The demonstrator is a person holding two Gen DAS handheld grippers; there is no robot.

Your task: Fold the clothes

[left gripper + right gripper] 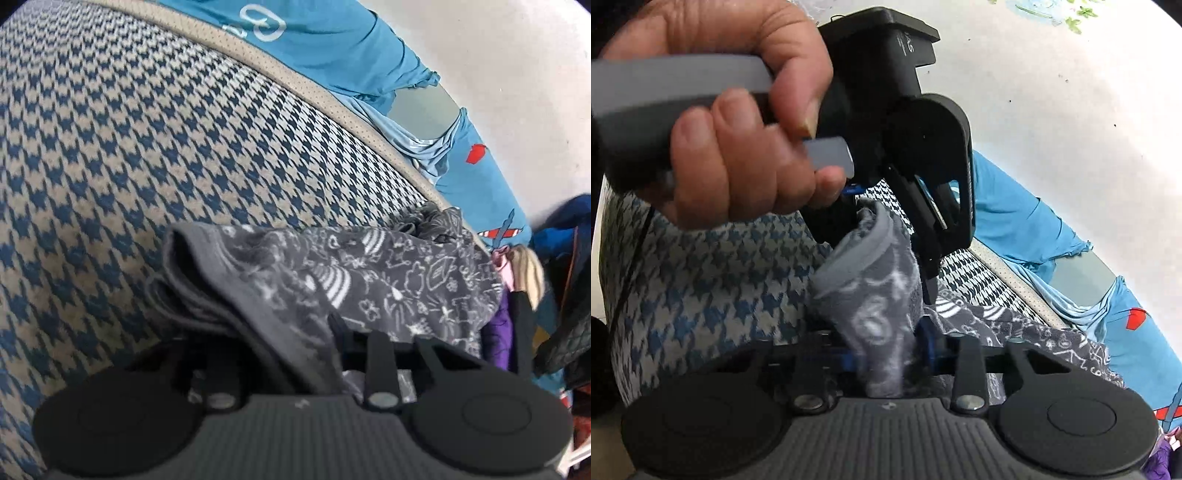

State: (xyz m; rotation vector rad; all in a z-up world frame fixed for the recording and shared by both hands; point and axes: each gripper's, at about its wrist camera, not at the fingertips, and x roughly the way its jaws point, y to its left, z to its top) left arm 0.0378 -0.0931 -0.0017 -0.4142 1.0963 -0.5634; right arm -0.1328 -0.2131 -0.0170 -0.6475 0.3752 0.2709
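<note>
— Right wrist view: where's the grey patterned garment (pixel 875 295)?
— Bunched between the right gripper (pixel 886 354) fingers, clamped. The left gripper (pixel 925 280) pinches its banded edge just above, over the houndstooth mattress (pixel 713 273).

Small white lettering is printed on the black gripper housing (pixel 905 40) in the right wrist view; only the characters "AS" can be read. No other legible text is found.
</note>
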